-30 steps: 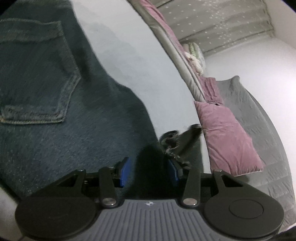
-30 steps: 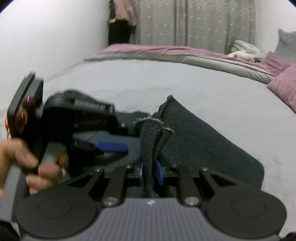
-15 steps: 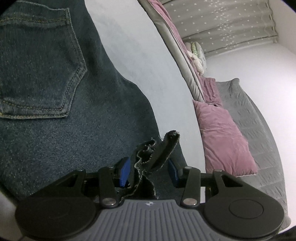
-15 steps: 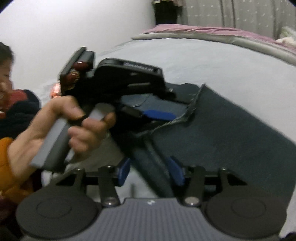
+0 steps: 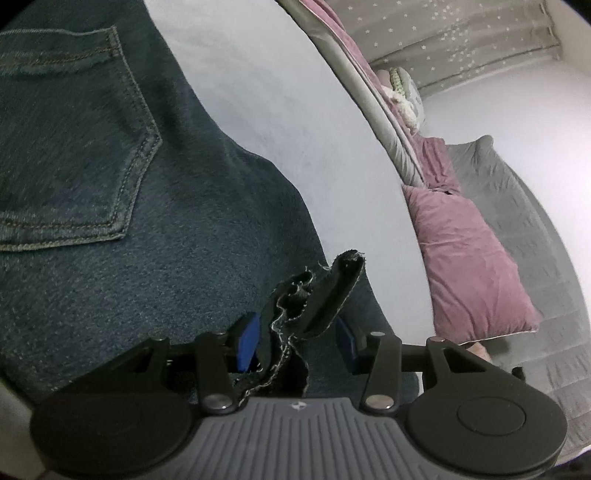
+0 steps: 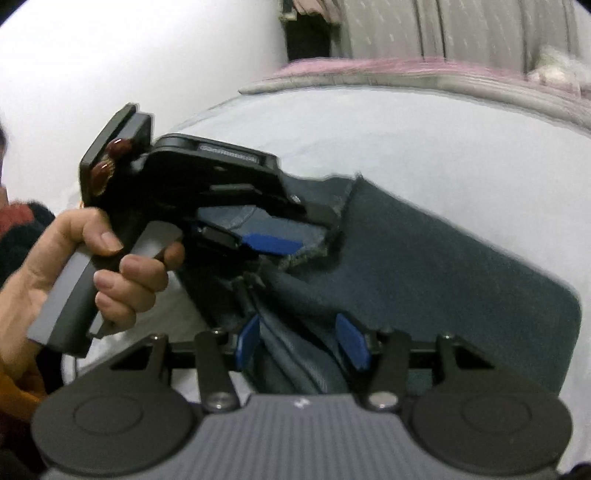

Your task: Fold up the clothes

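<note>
Dark blue jeans (image 5: 155, 206) lie folded on the bed, one back pocket (image 5: 70, 147) facing up in the left wrist view. Their frayed hem (image 5: 325, 291) stands up loosely between the wide-apart blue pads (image 5: 248, 341) of my open left gripper (image 5: 297, 343), unpinched. In the right wrist view my right gripper (image 6: 300, 343) is open too, with a fold of the jeans (image 6: 443, 288) lying slack between its pads. A hand (image 6: 74, 266) holds the left gripper (image 6: 295, 230) just ahead, over the hem.
The pale grey bedspread (image 5: 280, 110) stretches beyond the jeans. A pink pillow (image 5: 472, 266) and grey quilted bedding (image 5: 535, 229) lie to the right. A grey curtain (image 6: 461, 29) and a white wall (image 6: 129, 55) stand behind the bed.
My right gripper, shut on the hem a second ago, has opened and let it go. The hem now stands between the left gripper's open fingers, and the left gripper has shifted over it.
</note>
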`<action>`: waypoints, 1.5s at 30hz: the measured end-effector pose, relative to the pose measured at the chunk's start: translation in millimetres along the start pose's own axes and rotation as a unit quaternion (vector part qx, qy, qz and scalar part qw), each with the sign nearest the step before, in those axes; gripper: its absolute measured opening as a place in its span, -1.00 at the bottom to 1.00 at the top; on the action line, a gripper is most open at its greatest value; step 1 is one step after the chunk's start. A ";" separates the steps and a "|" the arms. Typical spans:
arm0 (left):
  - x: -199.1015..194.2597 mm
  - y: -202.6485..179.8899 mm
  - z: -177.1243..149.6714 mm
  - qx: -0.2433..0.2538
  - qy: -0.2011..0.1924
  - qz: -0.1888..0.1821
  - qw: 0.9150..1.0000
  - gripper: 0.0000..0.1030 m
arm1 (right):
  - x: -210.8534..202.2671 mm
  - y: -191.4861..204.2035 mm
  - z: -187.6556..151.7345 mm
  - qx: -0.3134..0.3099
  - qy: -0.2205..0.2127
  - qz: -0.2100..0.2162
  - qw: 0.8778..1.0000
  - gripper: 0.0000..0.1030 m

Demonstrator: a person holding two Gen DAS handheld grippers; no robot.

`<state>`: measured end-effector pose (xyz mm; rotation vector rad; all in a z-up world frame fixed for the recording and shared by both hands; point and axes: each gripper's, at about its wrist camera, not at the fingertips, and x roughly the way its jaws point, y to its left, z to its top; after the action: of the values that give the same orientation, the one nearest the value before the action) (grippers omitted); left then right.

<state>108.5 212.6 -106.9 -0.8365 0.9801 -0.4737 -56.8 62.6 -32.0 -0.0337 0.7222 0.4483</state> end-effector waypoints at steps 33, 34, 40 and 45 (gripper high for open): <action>-36.4 -10.6 -7.2 0.028 0.019 -0.011 0.999 0.18 | 35.6 14.2 9.5 -0.041 -0.048 -0.027 0.998 -0.73; -35.9 -10.2 -6.2 0.026 0.019 -0.013 0.999 0.23 | 31.2 13.9 11.6 -0.036 -0.054 -0.025 0.998 -0.73; -21.7 -15.2 -3.9 0.018 0.025 -0.026 0.999 0.23 | 8.4 16.6 13.0 -0.017 -0.082 -0.011 0.996 -0.73; -18.8 -17.6 -8.7 0.028 -0.005 -0.022 0.999 -0.73 | 5.2 18.3 12.8 -0.018 -0.089 -0.012 0.996 -0.73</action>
<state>91.8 211.4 -85.5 -0.8104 0.9359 -0.5311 -52.7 83.5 -23.4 -0.0356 0.5380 0.4352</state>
